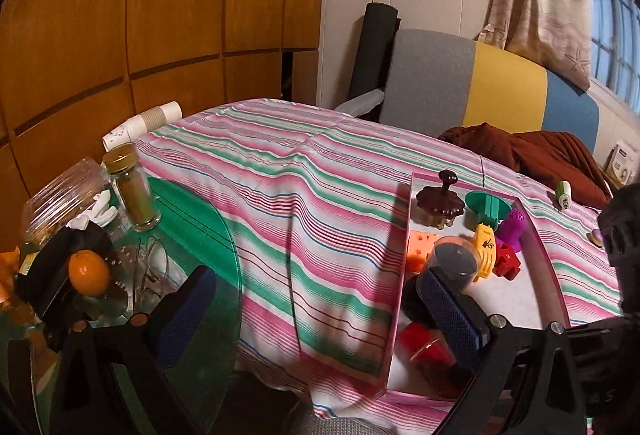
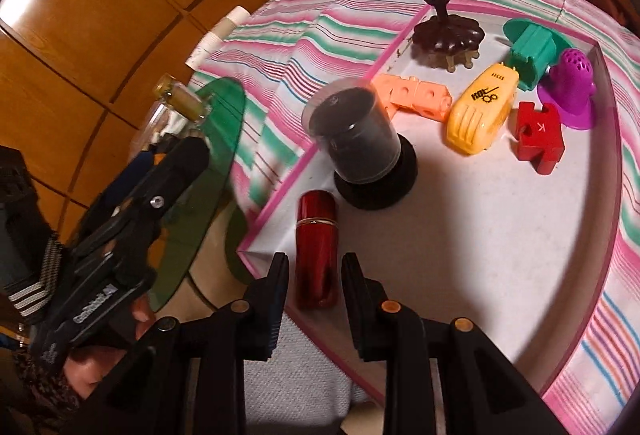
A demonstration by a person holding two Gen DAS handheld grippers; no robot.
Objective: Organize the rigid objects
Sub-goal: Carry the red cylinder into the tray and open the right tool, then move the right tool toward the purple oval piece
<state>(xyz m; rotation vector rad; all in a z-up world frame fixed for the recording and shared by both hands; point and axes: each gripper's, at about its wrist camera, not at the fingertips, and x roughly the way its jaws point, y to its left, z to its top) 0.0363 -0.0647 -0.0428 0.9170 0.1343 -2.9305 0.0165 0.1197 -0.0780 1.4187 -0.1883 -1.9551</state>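
— Eight things lie in the pink-edged tray [image 2: 612, 139] on the striped cloth [image 1: 280, 195]. Want them left to right?

— Yes, from my right wrist view.

— Nearest on the left lies the red cylinder [image 2: 316, 255], on its side, pointing toward my right tongs [image 2: 314, 299]. Those stand narrowly parted, one finger on each side of its near end; I cannot tell whether the pads touch it. Just beyond it stands the dark jar [image 2: 356, 139] on its black base, tilted, close to the tray's left wall.

— And further right?

— The orange blocks [image 2: 416, 95] lie behind the jar, the brown lid with a knob [image 2: 444, 35] at the far corner. Then the yellow toy [image 2: 480, 111], the red puzzle piece [image 2: 536, 139] beside it, the green piece [image 2: 532, 55] behind, and the purple piece [image 2: 572, 83] by the right wall.

— Your left tongs?

— My left tongs [image 1: 320, 307] gape wide and hold nothing; the right finger [image 1: 452, 311] hangs over the tray's near end, in front of the jar. Left of the cloth, the green glass table [image 1: 216, 235] carries a spice bottle [image 1: 132, 187] and an orange [image 1: 89, 272].
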